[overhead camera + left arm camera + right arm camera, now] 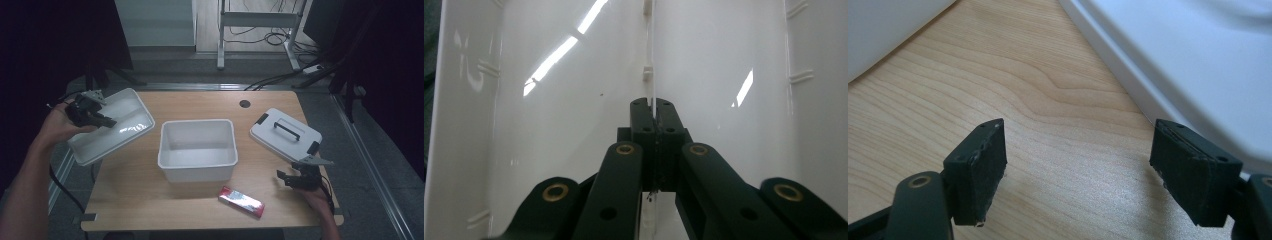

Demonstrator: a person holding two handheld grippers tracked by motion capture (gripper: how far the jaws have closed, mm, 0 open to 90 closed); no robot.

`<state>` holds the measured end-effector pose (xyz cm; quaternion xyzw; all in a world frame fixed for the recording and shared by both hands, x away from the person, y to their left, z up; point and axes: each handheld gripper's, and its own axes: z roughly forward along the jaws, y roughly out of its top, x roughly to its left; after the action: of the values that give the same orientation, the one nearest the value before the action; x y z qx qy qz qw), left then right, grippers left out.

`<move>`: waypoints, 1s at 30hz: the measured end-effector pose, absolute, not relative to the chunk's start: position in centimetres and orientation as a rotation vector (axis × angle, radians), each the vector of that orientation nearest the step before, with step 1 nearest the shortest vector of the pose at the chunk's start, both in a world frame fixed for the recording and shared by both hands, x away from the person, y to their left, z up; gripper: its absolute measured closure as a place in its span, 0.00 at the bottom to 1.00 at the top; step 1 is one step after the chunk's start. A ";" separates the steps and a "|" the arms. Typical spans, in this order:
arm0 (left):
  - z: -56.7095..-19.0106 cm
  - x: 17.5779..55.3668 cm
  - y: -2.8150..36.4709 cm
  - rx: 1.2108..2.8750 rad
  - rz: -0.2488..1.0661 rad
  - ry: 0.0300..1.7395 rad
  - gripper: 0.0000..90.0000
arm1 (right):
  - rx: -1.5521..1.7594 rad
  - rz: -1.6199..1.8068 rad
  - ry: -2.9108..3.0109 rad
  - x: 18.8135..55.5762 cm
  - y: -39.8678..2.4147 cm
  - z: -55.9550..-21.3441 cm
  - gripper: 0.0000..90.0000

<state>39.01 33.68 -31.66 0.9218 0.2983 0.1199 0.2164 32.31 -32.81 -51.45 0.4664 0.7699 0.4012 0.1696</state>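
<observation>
My left gripper (102,120) holds a shallow white tray (127,106) tilted above the table's left edge. In the left gripper view its jaws (652,107) are shut on the tray's thin middle divider (650,50), with the glossy tray floor (569,130) behind. My right gripper (292,179) hovers open near the front right, just in front of a white lid (285,132) with a black handle. In the right gripper view the open gripper (1088,170) has bare wood between its pads, and the lid's edge (1198,60) lies at the right.
A deep white bin (197,172) stands open in the middle of the wooden table (140,195); its wall (888,30) shows in the right gripper view. A red packet (241,201) lies near the front edge. A cable hole (244,103) sits at the back.
</observation>
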 end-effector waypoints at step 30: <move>-44.1 40.1 34.7 2.521 0.132 0.953 1.00 | 1.321 1.130 2.197 32.3 -32.6 -51.5 0.25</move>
<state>40.08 34.69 -44.06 0.9114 0.3447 0.0476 0.2198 32.33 -32.60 -51.47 0.4646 0.7729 0.3977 0.1693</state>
